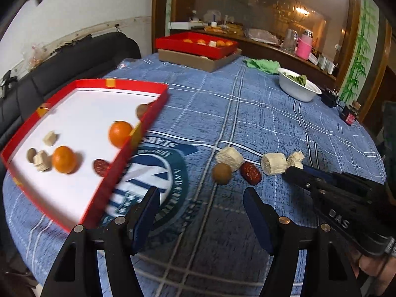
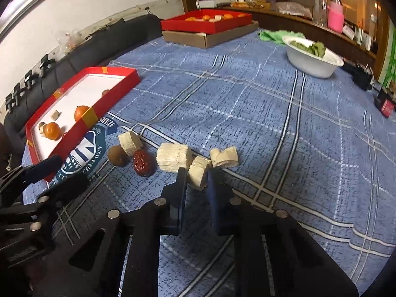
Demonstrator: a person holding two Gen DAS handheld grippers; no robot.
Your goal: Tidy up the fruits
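A red tray (image 1: 118, 170) (image 2: 116, 91) at the left holds two oranges (image 1: 63, 159), cream blocks, brown round fruits and a red date. On the blue cloth lie a brown round fruit (image 1: 222, 173) (image 2: 117, 155), a red date (image 1: 250, 170) (image 2: 141, 162) and several cream blocks (image 1: 229, 158) (image 2: 173, 158). My left gripper (image 1: 200, 199) is open and empty, just short of the brown fruit. My right gripper (image 2: 196, 174) is shut on a cream block (image 2: 198, 172), its tip visible in the left wrist view (image 1: 293, 170).
A second red tray (image 1: 195, 43) (image 2: 208, 22) with oranges sits on a cardboard box at the back. A white bowl (image 1: 298, 86) (image 2: 311, 61) of greens and a green cloth (image 1: 263, 64) are at the right rear. A black sofa (image 1: 74, 57) runs along the left.
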